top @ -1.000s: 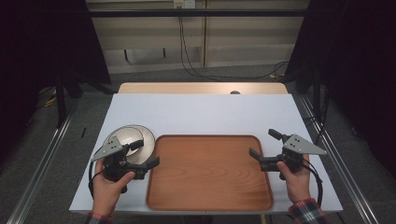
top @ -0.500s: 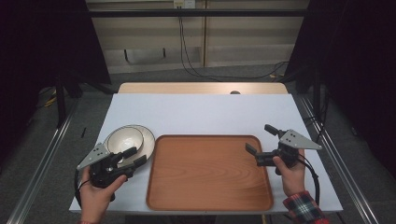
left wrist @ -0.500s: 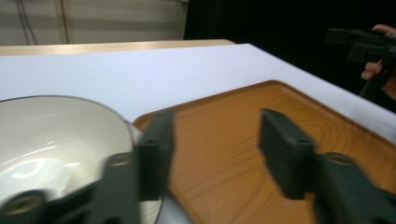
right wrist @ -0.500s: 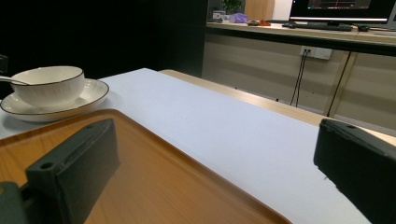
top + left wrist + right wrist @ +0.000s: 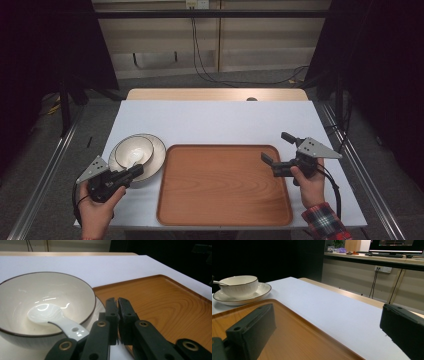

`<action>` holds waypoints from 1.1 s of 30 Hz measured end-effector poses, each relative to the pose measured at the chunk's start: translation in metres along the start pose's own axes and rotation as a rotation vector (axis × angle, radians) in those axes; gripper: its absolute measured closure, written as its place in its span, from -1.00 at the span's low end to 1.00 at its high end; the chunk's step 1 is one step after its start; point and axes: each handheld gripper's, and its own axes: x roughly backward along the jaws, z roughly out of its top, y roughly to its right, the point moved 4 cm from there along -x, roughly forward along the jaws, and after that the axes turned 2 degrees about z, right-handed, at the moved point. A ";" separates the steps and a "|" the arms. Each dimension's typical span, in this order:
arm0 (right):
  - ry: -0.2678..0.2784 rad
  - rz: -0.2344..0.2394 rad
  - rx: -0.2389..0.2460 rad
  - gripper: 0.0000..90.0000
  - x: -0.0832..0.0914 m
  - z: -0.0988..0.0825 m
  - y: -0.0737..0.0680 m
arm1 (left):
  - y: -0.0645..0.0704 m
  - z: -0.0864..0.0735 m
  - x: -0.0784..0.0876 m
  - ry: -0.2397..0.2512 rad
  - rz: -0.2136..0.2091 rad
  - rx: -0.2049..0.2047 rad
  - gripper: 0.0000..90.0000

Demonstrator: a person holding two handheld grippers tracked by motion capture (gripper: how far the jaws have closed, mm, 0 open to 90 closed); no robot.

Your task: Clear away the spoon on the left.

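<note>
The left gripper (image 5: 131, 173), its jaws just closed on nothing, sat beside the bowl (image 5: 132, 151) holding a spoon (image 5: 53, 317) on a plate (image 5: 156, 159). The tray (image 5: 225, 185) lay mid-desk. The right gripper (image 5: 276, 152) gaped empty.

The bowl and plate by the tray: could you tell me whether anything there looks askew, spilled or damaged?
Nothing stands out. The bowl sits upright on its plate with a white spoon resting inside, its handle over the rim. No spill or chip is visible, and the wooden tray lies flat and empty.
</note>
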 end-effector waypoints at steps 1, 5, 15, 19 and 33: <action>-0.001 0.001 0.006 -1.00 0.000 0.000 0.000 | -0.001 -0.001 0.000 0.003 0.003 0.003 0.95; -0.003 -0.011 0.011 -1.00 -0.001 0.000 0.001 | -0.007 -0.005 0.000 -0.005 0.009 0.003 1.00; -0.005 -0.010 0.010 -1.00 0.000 -0.001 0.001 | -0.012 -0.006 0.001 -0.020 0.017 -0.009 1.00; -0.006 -0.003 0.013 -1.00 0.000 -0.001 0.001 | -0.014 -0.007 0.002 -0.026 0.019 -0.007 1.00; -0.001 0.011 -0.003 -1.00 -0.006 -0.001 0.001 | -0.030 -0.007 0.022 0.004 0.106 0.024 1.00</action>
